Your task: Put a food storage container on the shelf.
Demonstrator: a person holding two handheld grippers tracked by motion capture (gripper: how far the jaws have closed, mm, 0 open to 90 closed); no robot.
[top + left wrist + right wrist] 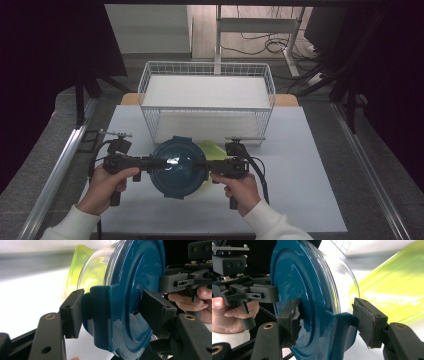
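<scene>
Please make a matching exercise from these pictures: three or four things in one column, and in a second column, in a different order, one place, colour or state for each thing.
Things:
1. round lid
2. wire basket
3. left gripper
4. yellow-green container

Descriptions:
A. white, standing at the far side of the table
B. dark blue, on a clear glass container
C. translucent, lying behind the glass container
D. jaws closed on a latch tab at the lid's edge

Right pairs: 1-B, 2-A, 3-D, 4-C
</scene>
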